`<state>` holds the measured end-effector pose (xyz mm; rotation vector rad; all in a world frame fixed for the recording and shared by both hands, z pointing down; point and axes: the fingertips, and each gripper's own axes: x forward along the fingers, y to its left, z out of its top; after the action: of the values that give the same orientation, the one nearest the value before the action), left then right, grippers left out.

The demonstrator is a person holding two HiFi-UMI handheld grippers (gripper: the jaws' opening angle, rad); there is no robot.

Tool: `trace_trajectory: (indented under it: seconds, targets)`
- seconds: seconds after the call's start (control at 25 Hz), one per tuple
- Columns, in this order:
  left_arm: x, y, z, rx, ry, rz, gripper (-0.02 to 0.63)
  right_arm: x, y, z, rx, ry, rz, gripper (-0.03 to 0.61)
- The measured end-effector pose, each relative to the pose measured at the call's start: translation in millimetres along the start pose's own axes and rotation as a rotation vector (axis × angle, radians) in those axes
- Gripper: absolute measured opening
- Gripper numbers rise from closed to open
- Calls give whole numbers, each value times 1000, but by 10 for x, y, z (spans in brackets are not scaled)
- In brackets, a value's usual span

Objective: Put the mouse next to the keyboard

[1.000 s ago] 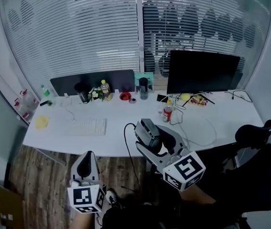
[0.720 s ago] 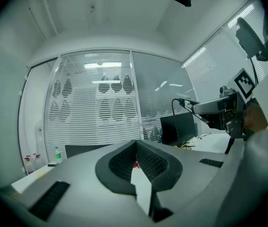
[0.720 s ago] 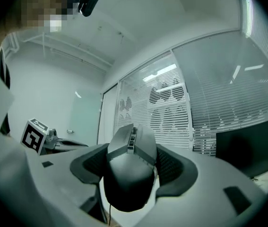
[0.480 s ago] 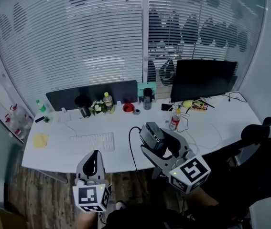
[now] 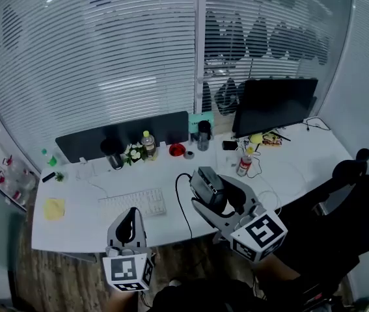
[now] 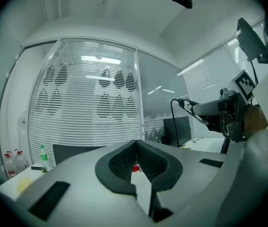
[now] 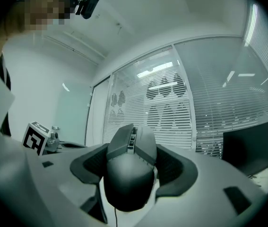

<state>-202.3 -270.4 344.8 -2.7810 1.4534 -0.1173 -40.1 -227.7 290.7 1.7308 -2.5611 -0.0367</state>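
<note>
A dark grey wired mouse [image 5: 207,182] hangs above the front part of the white desk [image 5: 73,229], right of the white keyboard [image 5: 134,202]. My right gripper [image 5: 205,191] is shut on it, one pad on each side. In the right gripper view the mouse [image 7: 131,174] fills the space between the jaws of the right gripper [image 7: 134,156]. Its black cable [image 5: 180,200] loops down over the desk's front edge. My left gripper [image 5: 127,216] hovers at the desk's front edge, just in front of the keyboard. The pad tips of the left gripper [image 6: 136,145] meet with nothing held.
At the back of the desk stand a black monitor [image 5: 274,106], a dark panel [image 5: 122,135], cups, flowers [image 5: 134,153] and a red bowl [image 5: 177,149]. A red-labelled bottle [image 5: 243,164] stands right of the mouse. A yellow pad [image 5: 54,208] lies far left; a black chair [image 5: 347,174] is at the right.
Both grippers have moved forward to the desk; the left one was over the floor and now reaches the desk's edge. The mouse stays gripped in the right gripper.
</note>
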Motion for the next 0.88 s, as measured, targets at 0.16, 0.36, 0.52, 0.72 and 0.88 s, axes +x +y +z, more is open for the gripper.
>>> trace_trajectory:
  seconds: [0.16, 0.36, 0.52, 0.72, 0.88]
  targets:
    - [46, 217, -66, -6, 6, -17, 29, 200, 100, -42, 3, 7, -16, 298]
    - [136, 365, -107, -12, 25, -15, 29, 414, 82, -84, 18, 19, -11, 298]
    - [253, 417, -176, -18, 44, 10, 29, 595, -28, -151, 25, 23, 15, 298]
    - [395, 404, -130, -12, 35, 75, 29, 826, -315, -282, 44, 54, 38, 298]
    - [514, 362, -147, -30, 53, 119, 29, 1021, -541, -431, 64, 74, 69, 298]
